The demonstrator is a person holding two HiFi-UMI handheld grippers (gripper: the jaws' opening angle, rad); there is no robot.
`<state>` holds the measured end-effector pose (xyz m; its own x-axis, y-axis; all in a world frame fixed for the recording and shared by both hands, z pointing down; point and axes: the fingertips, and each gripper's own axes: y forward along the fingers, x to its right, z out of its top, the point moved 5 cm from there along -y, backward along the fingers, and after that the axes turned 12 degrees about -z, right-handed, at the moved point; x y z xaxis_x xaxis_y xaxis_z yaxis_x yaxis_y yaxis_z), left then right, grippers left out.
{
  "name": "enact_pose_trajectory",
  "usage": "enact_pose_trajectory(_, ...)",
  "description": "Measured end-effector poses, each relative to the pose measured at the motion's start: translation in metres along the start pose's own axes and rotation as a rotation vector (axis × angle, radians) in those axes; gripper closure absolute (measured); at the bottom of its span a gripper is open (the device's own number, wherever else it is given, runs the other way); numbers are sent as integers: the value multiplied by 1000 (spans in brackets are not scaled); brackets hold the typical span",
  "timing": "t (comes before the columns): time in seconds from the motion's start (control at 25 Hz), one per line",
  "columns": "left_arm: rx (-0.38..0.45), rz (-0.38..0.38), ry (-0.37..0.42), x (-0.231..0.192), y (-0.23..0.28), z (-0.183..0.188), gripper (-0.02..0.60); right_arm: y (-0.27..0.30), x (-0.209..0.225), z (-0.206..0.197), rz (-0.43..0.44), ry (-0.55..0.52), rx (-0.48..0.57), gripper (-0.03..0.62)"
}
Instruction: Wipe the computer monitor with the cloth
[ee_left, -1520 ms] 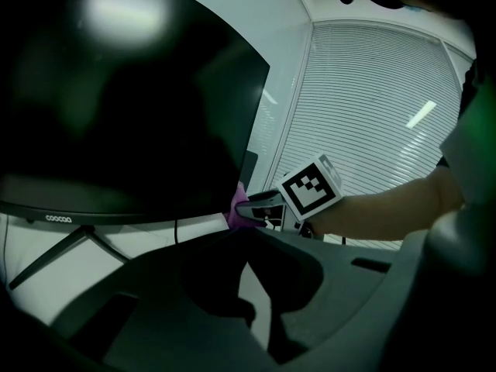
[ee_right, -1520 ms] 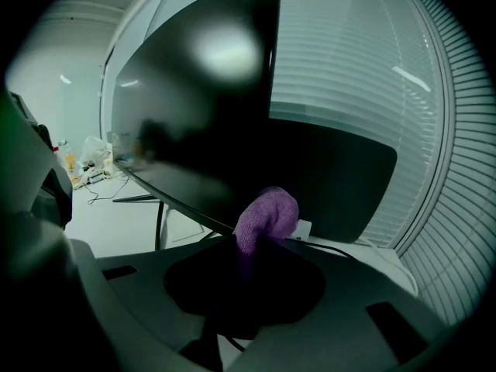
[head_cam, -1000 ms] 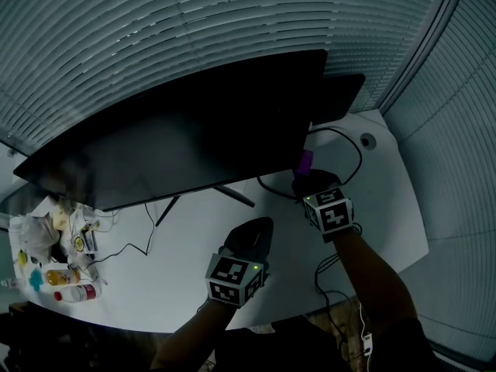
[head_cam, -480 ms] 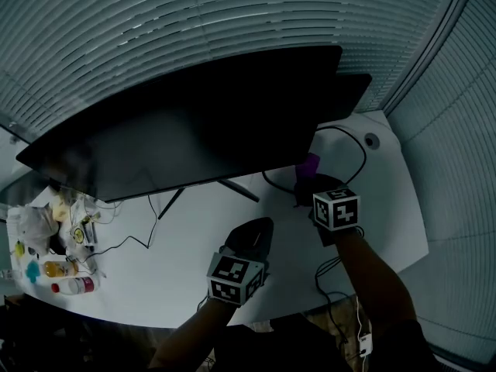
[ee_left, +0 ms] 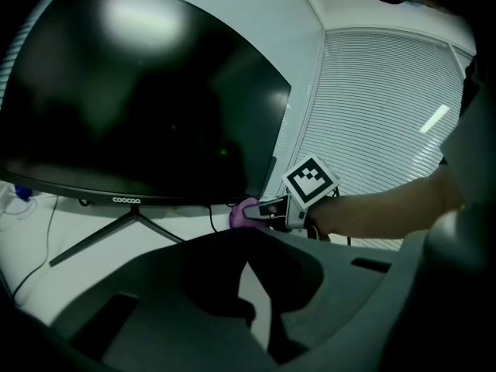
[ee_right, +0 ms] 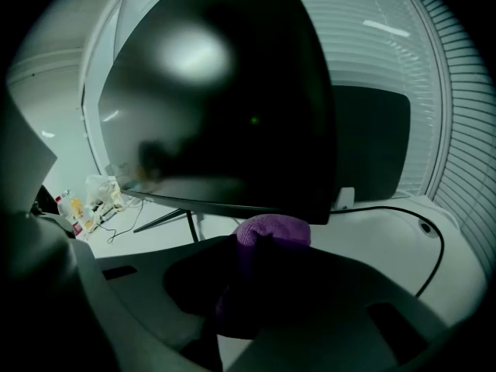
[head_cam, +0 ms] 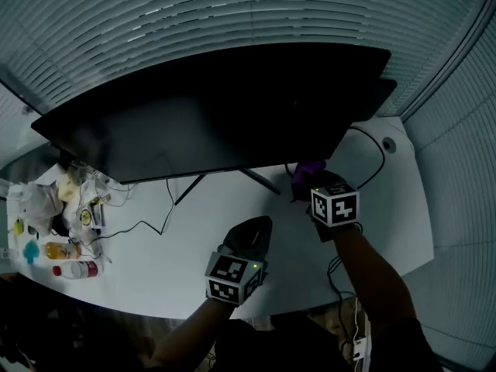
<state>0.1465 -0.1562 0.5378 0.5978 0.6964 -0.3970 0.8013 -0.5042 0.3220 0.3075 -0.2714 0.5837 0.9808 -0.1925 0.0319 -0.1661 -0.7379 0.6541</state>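
Purple cloth (ee_right: 271, 231) is bunched between the jaws of my right gripper (ee_right: 260, 281), which are clamped tight on it. From the head view I see it held just under the lower right corner of the black monitor (head_cam: 217, 122), above the white desk (head_cam: 391, 208); I cannot tell whether it touches the bezel. My left gripper (head_cam: 249, 235) hangs lower over the desk, in front of the monitor's stand (head_cam: 190, 190), jaws drawn together at the tips with nothing between them. A black cable (head_cam: 376, 157) loops on the desk beside the right gripper
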Motion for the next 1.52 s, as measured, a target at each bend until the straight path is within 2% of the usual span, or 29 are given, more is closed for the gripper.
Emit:
enact_pose_trajectory(0.92, 88, 152, -66, -82, -149, -3, 577, 26, -186, 27, 115, -95, -14, 505)
enact_pose_trajectory(1.52, 127, 272, -117, -136, -249, -20, 577, 49, -327, 36, 244, -147, -23, 505)
